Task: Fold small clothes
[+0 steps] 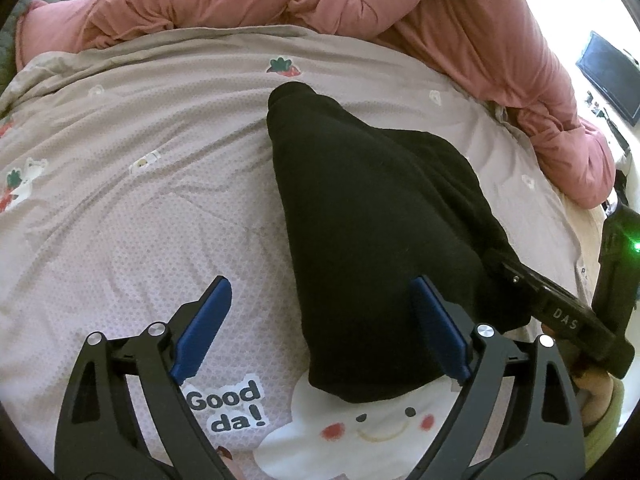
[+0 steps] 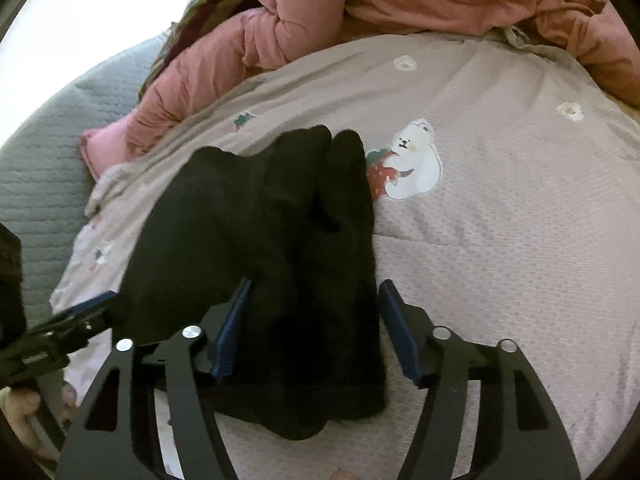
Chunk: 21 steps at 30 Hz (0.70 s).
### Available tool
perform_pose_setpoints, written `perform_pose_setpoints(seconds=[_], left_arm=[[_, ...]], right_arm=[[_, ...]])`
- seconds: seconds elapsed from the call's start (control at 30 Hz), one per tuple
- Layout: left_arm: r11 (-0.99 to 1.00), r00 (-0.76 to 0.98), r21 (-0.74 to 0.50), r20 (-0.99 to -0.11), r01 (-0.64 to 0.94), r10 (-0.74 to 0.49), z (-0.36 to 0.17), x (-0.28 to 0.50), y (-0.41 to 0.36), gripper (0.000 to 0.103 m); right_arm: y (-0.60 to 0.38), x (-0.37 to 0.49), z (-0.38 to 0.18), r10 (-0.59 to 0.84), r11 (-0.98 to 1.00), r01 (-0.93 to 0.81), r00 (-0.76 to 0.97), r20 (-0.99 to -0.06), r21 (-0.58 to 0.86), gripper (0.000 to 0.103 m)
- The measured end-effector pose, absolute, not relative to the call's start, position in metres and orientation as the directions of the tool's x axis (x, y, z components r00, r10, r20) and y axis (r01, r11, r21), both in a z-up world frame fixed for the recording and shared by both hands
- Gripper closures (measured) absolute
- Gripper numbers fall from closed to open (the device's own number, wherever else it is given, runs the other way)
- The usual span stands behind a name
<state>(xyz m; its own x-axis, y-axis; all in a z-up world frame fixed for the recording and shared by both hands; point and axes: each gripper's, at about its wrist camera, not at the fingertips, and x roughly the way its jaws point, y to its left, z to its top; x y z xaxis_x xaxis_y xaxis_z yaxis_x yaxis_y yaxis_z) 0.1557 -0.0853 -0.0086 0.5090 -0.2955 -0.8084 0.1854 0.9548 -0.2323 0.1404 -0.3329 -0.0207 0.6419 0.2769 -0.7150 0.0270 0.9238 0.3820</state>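
Black clothes [image 1: 360, 216] lie on the bed cover [image 1: 140, 200]. Left hand-held gripper [image 1: 320, 328] & right hand-held gripper [image 2: 316, 328] both wide apart, holding nothing. Cloth's bunched, so fold may go crooked.

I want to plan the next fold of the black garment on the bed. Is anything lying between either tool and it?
Nothing visible does. The black garment lies alone on the printed sheet, and both open tools already sit at its near end: the left tool at one edge, the right tool straddling the cloth. The pink quilt is bunched beyond it.
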Motion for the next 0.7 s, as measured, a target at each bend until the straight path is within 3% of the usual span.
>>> perform_pose_setpoints(seconds=[0.2,0.3,0.7], left_arm=[[0.955,0.505,-0.237,-0.811,0.179,-0.296,-0.007,0.15,-0.08,0.017],[0.955,0.503,-0.242,-0.812,0.174,-0.297,-0.006,0.149,-0.08,0.017],[0.958,0.539,-0.237,-0.792,0.16,-0.286,0.009,0.14,-0.075,0.015]], right_arm=[[-0.335,0.139,-0.017,0.263,0.927,0.038,0.644,-0.718,0.373,0.033],[-0.336,0.137,-0.016,0.243,0.932,0.054,0.64,-0.729,0.358,0.026],[-0.341,0.121,0.006,0.233,0.932,0.051,0.673,-0.702,0.358,0.025]])
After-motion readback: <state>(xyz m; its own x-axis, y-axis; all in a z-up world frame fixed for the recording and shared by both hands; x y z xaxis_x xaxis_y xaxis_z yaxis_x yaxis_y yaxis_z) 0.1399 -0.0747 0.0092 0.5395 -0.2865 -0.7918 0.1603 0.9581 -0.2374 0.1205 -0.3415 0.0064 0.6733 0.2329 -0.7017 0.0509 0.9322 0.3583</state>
